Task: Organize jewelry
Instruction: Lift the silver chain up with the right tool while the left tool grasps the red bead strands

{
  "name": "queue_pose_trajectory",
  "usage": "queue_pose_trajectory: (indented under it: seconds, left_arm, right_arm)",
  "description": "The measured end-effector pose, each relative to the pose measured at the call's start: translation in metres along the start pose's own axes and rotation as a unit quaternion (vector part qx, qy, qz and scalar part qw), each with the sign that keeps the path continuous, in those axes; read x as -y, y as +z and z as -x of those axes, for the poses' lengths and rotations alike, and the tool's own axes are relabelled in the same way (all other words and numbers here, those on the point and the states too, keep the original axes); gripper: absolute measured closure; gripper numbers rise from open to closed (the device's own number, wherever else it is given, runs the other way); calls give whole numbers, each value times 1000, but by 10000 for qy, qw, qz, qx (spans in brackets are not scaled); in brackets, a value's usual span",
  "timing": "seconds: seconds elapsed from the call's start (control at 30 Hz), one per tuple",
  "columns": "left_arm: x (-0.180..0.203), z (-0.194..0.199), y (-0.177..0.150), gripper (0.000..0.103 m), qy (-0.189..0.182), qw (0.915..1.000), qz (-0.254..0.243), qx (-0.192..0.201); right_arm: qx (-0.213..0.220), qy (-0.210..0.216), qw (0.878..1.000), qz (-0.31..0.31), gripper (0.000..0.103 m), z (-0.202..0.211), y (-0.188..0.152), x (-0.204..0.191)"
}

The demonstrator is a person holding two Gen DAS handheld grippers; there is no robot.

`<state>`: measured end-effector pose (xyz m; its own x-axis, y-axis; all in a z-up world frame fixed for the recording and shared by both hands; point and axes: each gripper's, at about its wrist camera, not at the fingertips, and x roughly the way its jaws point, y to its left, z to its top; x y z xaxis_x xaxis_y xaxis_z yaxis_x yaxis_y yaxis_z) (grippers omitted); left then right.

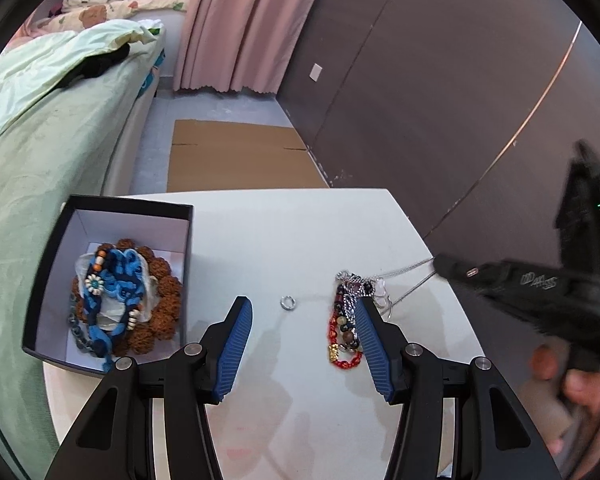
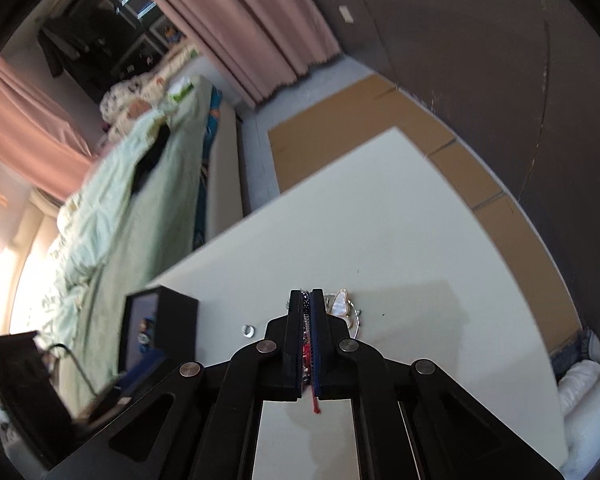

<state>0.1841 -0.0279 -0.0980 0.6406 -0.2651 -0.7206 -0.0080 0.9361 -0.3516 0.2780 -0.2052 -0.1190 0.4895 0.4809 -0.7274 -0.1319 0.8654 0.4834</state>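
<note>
A black box (image 1: 54, 264) on the white table (image 1: 300, 232) holds brown bead bracelets and a blue braided piece (image 1: 120, 276). A small silver ring (image 1: 287, 303) lies ahead of my open, empty left gripper (image 1: 304, 308). A pile of jewelry (image 1: 348, 320) with red and dark bead bracelets and a silver chain (image 1: 410, 270) lies by my left gripper's right finger. My right gripper (image 2: 308, 300) is shut on a beaded strand with red cord (image 2: 309, 354). In the left wrist view its tip (image 1: 444, 265) sits at the chain's end. A white pendant (image 2: 340, 303) lies beside it.
A bed with green bedding (image 1: 40, 140) runs along the table's left side. Flat cardboard (image 1: 240, 156) lies on the floor beyond the table. A dark wall (image 1: 440, 80) stands to the right, pink curtains (image 1: 252, 20) at the back. The box also shows in the right wrist view (image 2: 160, 332).
</note>
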Motion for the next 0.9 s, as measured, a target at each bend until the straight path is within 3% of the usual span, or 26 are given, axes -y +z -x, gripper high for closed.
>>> queue_pose_trajectory:
  seconds: [0.13,0.27,0.57,0.67,0.9]
  left_arm:
    - [8,-10,-3,48,-21,9999,-98,-88]
    - [13,-25,-8,59,-84,9995,-131,-277]
    - [30,-54,-24,61,-70,9975,-354,-603]
    - [34,-61,-26,70,-82,9973,-367,-625]
    - [45,-73,-25,78,-99,9970,-556,-524]
  right_arm:
    - [355,200,9991,-92,99,27,0,-1]
    - [694,391,9967,-125,99,51,1,-3]
    - [1297,932,9869,-230,99,88,6,-12]
    - [1499,1154,9815,-277,99,100,9,-17]
    - [1864,1651,9674,-458,99,121,15,-19]
